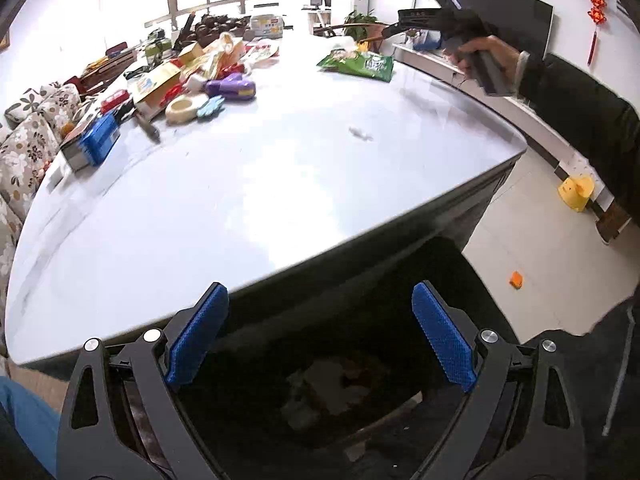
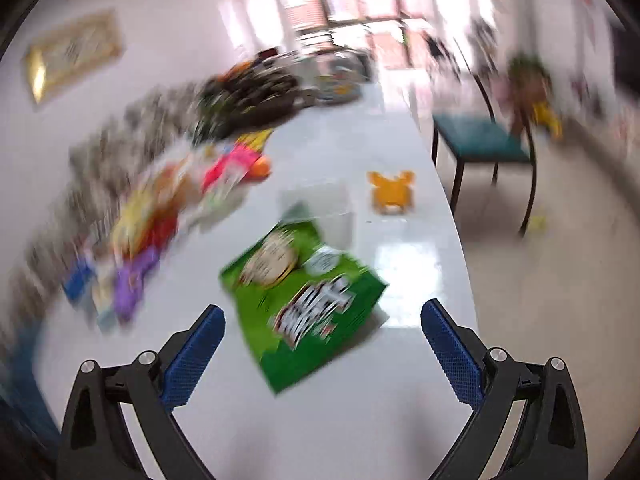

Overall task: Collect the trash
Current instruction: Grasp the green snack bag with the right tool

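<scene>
My left gripper (image 1: 320, 300) is open and empty above a black trash bin (image 1: 472, 276) that stands below the table's near edge; paper scraps (image 1: 328, 388) lie inside it. A green snack bag (image 1: 358, 63) lies on the white table (image 1: 240, 200) at the far side. A small crumpled wrapper (image 1: 361, 134) lies mid-table. My right gripper (image 1: 400, 20) is held above the green bag. In the blurred right wrist view my right gripper (image 2: 323, 318) is open and empty, just above the green snack bag (image 2: 304, 300).
A pile of boxes, toys and packets (image 1: 168, 80) lines the table's left side. A sofa (image 1: 28, 140) stands left of the table. A yellow stool (image 1: 576, 192) and an orange piece (image 1: 516, 279) are on the floor. A yellow toy (image 2: 391, 192) sits beyond the bag; a chair (image 2: 480, 144) stands to the right.
</scene>
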A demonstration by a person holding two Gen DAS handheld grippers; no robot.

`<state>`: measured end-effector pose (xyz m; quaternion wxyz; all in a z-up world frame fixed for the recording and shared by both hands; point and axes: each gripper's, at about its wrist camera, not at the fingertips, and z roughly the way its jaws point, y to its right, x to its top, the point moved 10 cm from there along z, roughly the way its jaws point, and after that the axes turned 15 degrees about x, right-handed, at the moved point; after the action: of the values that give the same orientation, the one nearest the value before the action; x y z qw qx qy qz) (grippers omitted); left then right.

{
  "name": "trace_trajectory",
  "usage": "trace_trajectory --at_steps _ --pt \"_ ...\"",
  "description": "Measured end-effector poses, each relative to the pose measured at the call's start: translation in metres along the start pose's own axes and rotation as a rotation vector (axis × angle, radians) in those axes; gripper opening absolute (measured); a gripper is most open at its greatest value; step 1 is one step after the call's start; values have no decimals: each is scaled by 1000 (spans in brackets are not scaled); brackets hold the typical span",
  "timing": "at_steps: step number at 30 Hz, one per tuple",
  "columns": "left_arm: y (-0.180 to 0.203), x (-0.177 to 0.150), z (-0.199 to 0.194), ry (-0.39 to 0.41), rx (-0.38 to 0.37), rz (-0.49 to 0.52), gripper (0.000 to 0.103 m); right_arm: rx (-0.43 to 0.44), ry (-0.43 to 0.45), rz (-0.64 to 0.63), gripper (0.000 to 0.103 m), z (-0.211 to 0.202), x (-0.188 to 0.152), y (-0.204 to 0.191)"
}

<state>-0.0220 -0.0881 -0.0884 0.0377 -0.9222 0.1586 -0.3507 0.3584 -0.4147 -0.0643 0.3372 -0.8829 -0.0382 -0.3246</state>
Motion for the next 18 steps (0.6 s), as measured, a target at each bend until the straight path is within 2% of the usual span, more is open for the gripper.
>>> trace_trajectory --at_steps 2,4,5,6,8,9,10,12,14,16,18 --pt "2 5 7 -9 -4 -4 91 62 7 110 92 12 1 13" --pt "2 8 18 -32 -1 -11 91 107 -31 201 78 28 -12 24" --pt "1 10 22 -39 -6 -21 91 129 -42 230 74 33 -18 20" --pt "1 12 23 -40 -19 -33 91 160 -26 237 62 42 -16 13" --pt "-1 21 20 -22 -42 -77 91 183 -51 254 37 54 -19 6" --pt "-4 25 19 -13 -47 -94 91 184 -61 260 3 56 -21 3" --pt "-8 34 16 5 -49 -120 91 206 -67 263 1 60 -24 -3" --pt "-22 51 16 33 -15 -154 91 231 -56 180 1 51 -30 -33" --pt "-40 69 22 47 18 -184 91 310 -49 156 1 32 -43 -61" --pt "-67 92 41 40 88 -232 91 353 -49 118 1 14 -56 -89" --pt "-87 110 67 15 122 -281 91 371 -55 62 1 -4 -75 -114"
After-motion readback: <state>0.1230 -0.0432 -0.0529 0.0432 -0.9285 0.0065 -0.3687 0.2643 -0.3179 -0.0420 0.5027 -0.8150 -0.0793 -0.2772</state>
